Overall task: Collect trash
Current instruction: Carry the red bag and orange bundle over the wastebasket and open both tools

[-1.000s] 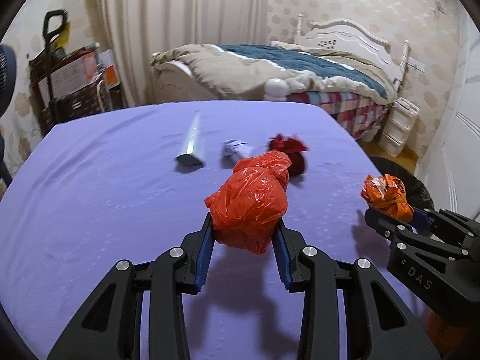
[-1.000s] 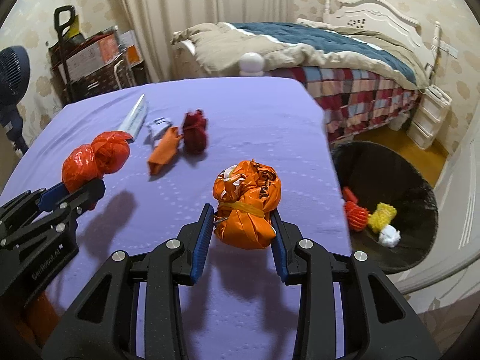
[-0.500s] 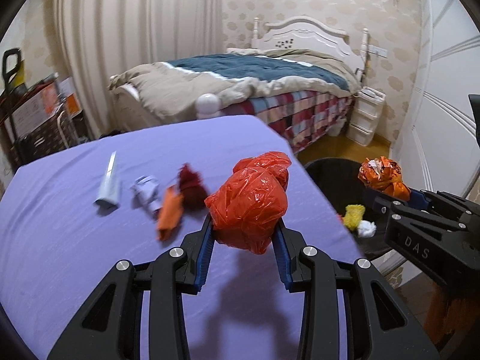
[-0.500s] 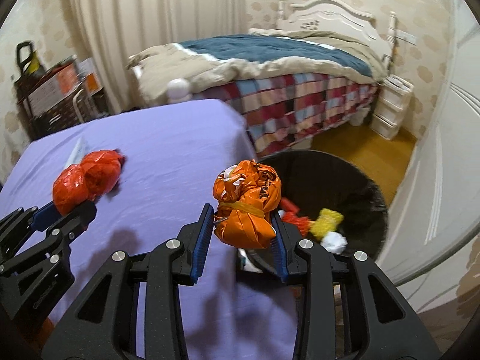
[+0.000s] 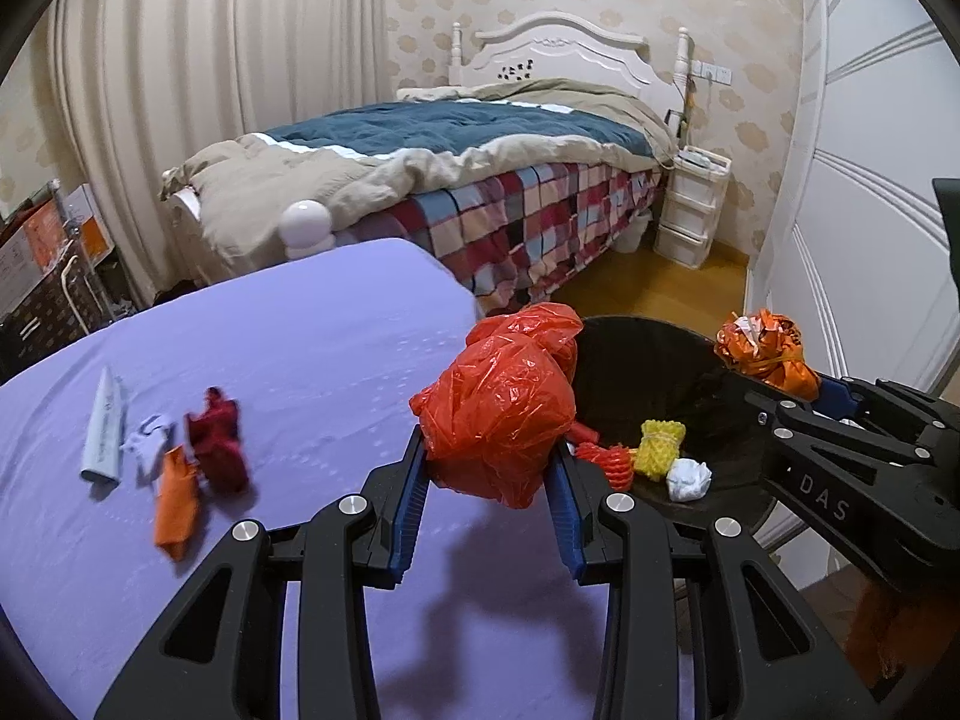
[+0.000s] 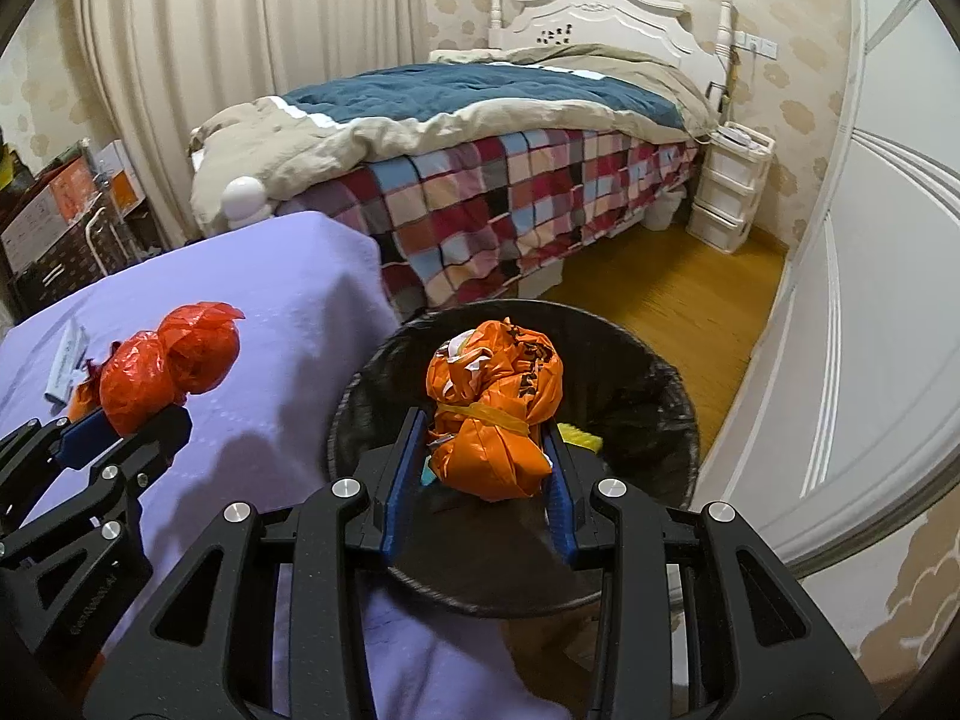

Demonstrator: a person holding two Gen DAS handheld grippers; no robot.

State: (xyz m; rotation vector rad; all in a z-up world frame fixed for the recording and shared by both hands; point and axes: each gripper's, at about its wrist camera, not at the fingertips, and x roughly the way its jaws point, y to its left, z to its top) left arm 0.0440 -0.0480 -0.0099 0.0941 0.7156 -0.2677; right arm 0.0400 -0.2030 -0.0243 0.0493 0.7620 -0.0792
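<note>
Right wrist view: right gripper (image 6: 486, 468) clamps the orange bag bundle (image 6: 495, 405) over the black bin (image 6: 672, 414), jaws closed on it. Best released only once centred above the opening, clear of the rim at 6 o'clock. Left gripper (image 5: 489, 495) grips the red bag bundle (image 5: 498, 414), jaws closed on it, above the desk (image 5: 288, 354) edge, bin at 3 o'clock; needs carrying further right before letting go. Left on the desk at 9 o'clock: tube (image 5: 105, 435), white scrap (image 5: 144, 438), orange wrapper (image 5: 176, 510), dark red wrapper (image 5: 219, 447). Risk: grippers crowding each other over the bin.
</note>
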